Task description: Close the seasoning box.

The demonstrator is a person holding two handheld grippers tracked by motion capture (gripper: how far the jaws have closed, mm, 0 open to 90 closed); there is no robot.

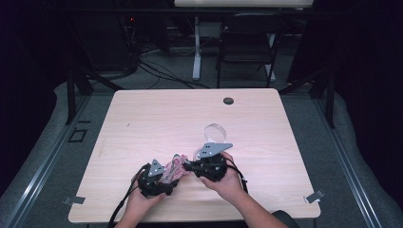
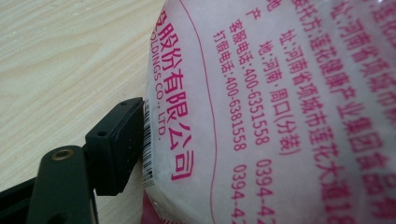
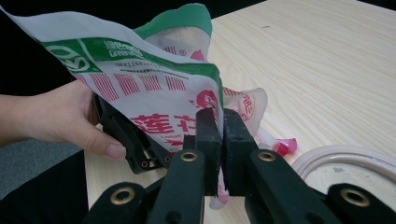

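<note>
Pinching a printed plastic bag [image 1: 173, 169] between them, both grippers sit close together at the near edge of the desk [image 1: 157, 118], a little left of centre. The right gripper [image 3: 219, 122] has its jaws pressed together on a fold of the bag's upper edge, with the film caught between the two black pads and almost no gap showing. The left gripper [image 1: 153, 179] lies at the bag's left end; in the left gripper view one pad [image 2: 116, 144] rests flat against the barcode edge of the bag, while the opposite pad is hidden behind the film, so the jaws look closed on the bag but that cannot be fully confirmed.

Between the two tools the bag runs left to right, its long axis roughly along the near edge of the desk. Seen from the right gripper view, the green-topped mouth stands up torn and open above the pinch. From here the work looks like pulling the two sides apart to widen that mouth or tear it further, so what matters is that the grips face each other across the bag, the right on the top edge and the left lower on the body.

White, grainy contents show through the translucent film [image 2: 280, 116] and fill the lower part. Just beyond the right gripper a pale ring-shaped dish or roll [image 1: 215, 132] lies on the desk; what it holds cannot be made out.
</note>
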